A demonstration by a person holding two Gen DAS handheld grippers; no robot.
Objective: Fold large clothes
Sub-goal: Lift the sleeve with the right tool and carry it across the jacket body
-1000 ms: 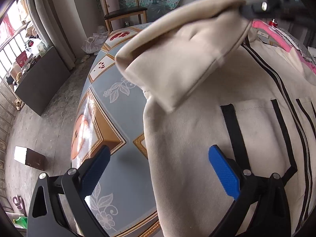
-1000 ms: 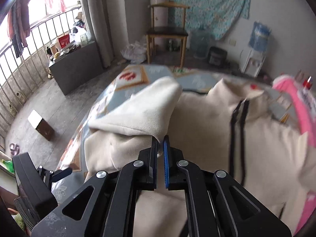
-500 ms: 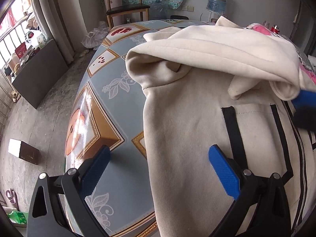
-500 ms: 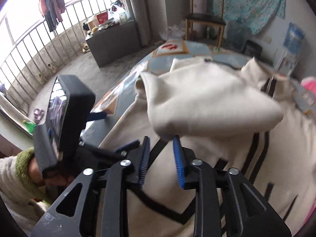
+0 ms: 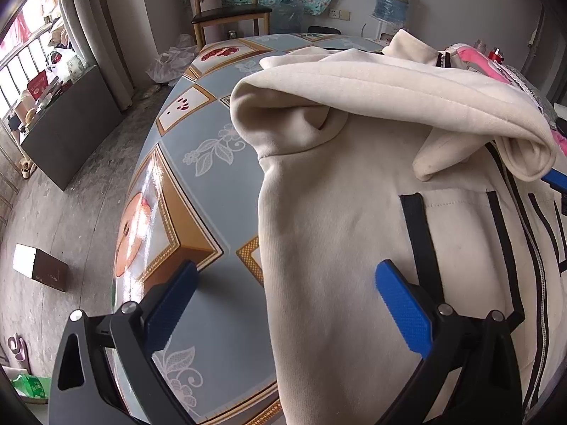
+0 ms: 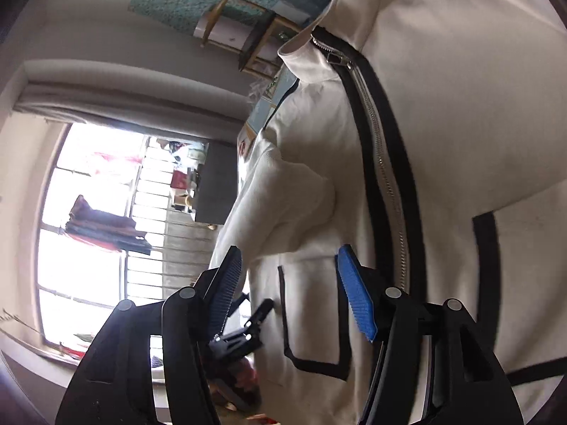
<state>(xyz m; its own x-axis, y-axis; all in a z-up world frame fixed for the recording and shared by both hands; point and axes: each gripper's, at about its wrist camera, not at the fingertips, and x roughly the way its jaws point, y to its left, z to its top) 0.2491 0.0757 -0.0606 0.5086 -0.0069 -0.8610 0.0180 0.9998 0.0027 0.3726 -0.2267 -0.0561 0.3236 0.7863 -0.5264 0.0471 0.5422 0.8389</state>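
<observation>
A cream zip-up sweatshirt (image 5: 340,233) with black stripes lies on the patterned table (image 5: 198,184). Its sleeve (image 5: 389,92) is folded across the chest. My left gripper (image 5: 283,294) is open and empty, straddling the garment's left side edge just above the table. In the rolled right wrist view my right gripper (image 6: 290,283) is open and empty over the sweatshirt (image 6: 443,113), near the black pocket outline and left of the zip (image 6: 386,177). A blue tip of the right gripper (image 5: 557,181) shows by the sleeve cuff in the left wrist view.
A wooden chair (image 5: 226,10) stands beyond the table's far end. A grey cabinet (image 5: 67,131) and a small box (image 5: 39,265) are on the floor to the left. Pink items (image 5: 485,63) lie at the table's far right. The left gripper (image 6: 244,333) shows in the right wrist view.
My right gripper carried the sleeve across the chest, laid it down and opened, then rolled sideways. The left gripper has stayed open in place.
</observation>
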